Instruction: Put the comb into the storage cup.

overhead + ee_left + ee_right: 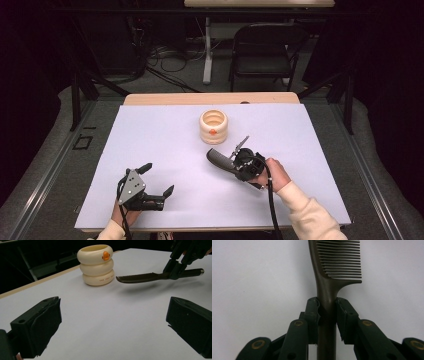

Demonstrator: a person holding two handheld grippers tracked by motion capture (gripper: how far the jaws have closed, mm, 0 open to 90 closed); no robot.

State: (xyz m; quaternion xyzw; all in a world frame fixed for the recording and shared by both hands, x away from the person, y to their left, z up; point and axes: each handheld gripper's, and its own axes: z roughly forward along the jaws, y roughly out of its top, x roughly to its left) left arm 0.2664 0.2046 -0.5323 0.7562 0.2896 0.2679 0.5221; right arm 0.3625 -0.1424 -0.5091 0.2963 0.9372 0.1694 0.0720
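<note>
A dark comb (218, 159) hangs just above the white table sheet (165, 150), held by its handle in my right gripper (233, 162), which is shut on it. In the right gripper view the handle (326, 312) sits pinched between the two jaws, teeth (340, 260) pointing right. The left gripper view has the comb (140, 278) level over its shadow, with the right gripper (175, 268) clamping it. A cream ringed holder with an orange mark (213, 126) stands behind the comb, also seen as the holder (96, 265). My left gripper (157, 181) stands open at the front left, nothing between its pads (40, 325).
The white sheet covers a wooden table whose far edge (210, 97) shows behind it. Beyond the table stand a black folding chair (265, 50) and cables on the floor (170, 57). A sleeve (310, 217) reaches in from the bottom right.
</note>
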